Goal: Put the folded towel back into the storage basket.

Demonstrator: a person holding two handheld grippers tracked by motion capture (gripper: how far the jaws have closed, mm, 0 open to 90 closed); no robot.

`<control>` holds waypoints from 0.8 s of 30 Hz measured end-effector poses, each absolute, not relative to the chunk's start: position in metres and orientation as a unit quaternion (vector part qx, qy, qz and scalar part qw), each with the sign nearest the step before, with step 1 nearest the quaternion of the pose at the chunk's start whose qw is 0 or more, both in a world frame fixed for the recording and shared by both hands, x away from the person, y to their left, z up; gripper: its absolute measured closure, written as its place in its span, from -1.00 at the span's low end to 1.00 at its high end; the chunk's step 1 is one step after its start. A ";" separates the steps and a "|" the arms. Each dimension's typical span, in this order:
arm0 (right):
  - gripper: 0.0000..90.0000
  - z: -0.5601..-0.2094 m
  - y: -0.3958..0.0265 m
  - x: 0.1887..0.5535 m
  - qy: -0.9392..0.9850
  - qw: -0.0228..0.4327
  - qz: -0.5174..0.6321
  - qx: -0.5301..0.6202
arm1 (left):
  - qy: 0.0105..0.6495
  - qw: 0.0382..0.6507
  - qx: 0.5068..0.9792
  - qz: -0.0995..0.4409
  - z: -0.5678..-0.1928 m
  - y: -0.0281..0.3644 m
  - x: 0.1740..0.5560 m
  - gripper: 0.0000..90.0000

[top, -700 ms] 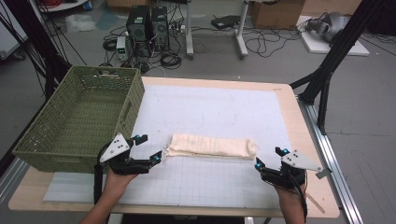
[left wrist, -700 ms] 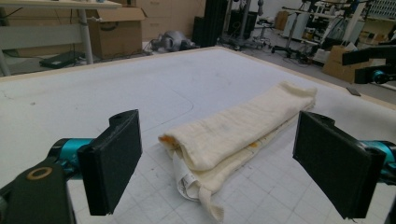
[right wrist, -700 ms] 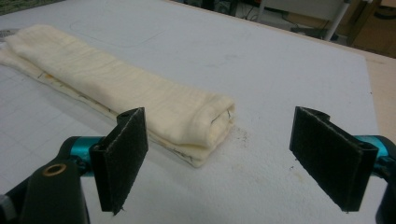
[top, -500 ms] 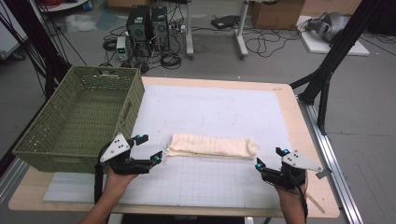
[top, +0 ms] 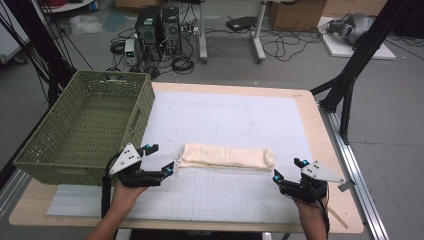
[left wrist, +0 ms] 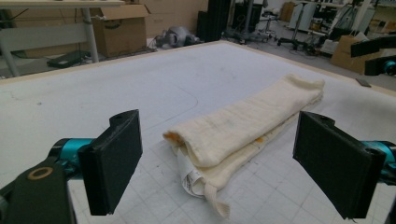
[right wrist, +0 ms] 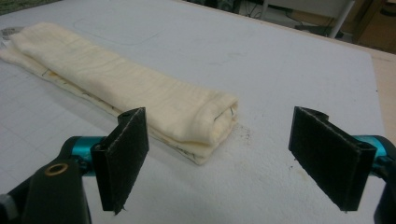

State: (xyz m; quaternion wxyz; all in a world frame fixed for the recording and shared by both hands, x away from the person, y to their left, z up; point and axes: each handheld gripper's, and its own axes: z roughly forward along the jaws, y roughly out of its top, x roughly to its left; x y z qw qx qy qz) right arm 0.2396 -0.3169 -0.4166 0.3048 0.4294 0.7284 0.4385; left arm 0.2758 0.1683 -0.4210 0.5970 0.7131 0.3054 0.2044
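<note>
A cream towel (top: 227, 157), folded into a long narrow bundle, lies across the white gridded mat (top: 230, 115). My left gripper (top: 160, 159) rests at the towel's left end, open, its jaws either side of that end without touching it. The left gripper view has the loose end of the towel (left wrist: 243, 121) with a small label between the wide black pads (left wrist: 116, 158) of the left gripper (left wrist: 219, 154). My right gripper (top: 287, 169) sits just off the right end, open. In the right gripper view the towel (right wrist: 126, 88) lies ahead and left of the right gripper (right wrist: 219, 158).
A green wicker basket (top: 140, 107) stands at the table's left side, close to my left hand. The wooden table edge (top: 320, 130) runs along the right. Cables, computer cases and black frame legs stand on the floor beyond the table.
</note>
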 end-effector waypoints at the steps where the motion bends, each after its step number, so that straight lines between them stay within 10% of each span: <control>1: -0.58 -0.417 -0.317 0.240 0.729 0.306 0.438 0.428 | 0.306 0.597 0.713 0.204 -0.421 0.168 0.276 -0.64; 24: -0.58 -0.418 -0.317 0.240 0.730 0.303 0.436 0.430 | 0.307 0.601 0.710 0.200 -0.418 0.167 0.275 -0.64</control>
